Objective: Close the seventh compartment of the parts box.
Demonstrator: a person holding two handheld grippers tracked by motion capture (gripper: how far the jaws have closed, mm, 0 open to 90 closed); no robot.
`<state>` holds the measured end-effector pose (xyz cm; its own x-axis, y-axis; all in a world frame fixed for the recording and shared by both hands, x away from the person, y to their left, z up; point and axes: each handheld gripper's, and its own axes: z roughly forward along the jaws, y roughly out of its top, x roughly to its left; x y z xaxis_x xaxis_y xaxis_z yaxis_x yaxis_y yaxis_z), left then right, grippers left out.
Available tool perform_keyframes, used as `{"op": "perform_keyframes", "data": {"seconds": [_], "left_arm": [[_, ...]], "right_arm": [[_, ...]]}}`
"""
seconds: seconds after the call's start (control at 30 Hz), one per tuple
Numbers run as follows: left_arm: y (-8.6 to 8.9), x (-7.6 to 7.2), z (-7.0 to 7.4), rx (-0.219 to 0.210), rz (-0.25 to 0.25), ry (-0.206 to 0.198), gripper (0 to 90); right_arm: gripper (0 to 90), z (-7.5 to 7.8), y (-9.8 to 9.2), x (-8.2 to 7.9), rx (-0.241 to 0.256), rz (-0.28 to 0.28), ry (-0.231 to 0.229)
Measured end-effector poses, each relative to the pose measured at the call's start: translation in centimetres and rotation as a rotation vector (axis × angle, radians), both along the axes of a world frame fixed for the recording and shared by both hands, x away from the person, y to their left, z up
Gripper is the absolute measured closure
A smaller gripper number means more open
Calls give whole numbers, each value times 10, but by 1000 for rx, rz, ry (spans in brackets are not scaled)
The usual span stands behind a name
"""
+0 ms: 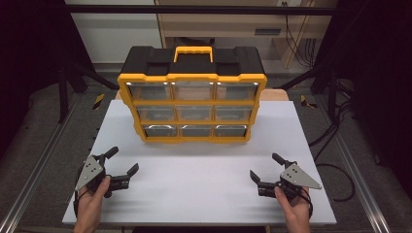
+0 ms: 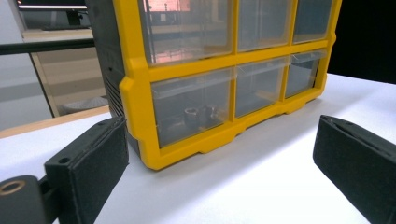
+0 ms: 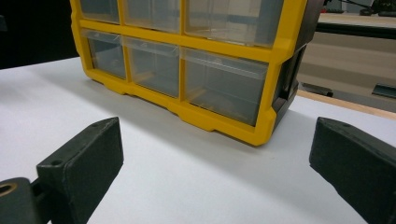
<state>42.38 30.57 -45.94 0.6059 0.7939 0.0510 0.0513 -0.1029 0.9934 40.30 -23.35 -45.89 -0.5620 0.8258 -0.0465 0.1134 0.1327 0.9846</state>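
— Which step is this?

— Seemingly the start: nothing is held. The left gripper [image 1: 122, 168] at lower left and the right gripper [image 1: 262, 171] at lower right rest wide open on the white surface [image 1: 194, 194], well apart from the yellow-and-black nine-drawer plastic organizer [image 1: 192, 104] at upper centre.

— Next?

— Probably reaching a clear drawer; all look closed.

— Anything unclear?

— Drawer contents: one small metallic part [image 2: 201, 113] glints in the left gripper view; the rest is hazy.
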Motion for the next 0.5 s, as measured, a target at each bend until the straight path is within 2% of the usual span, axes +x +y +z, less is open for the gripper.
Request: {"op": "perform_keyframes", "data": {"seconds": [0.17, 0.5], "left_arm": [[-2, 0, -3, -3, -6, -2, 31], [0, 1, -6, -19, 21, -11, 29]], "right_arm": [[32, 0, 1, 0, 3, 8, -6], [31, -1, 3, 1, 6, 2, -4]]}}
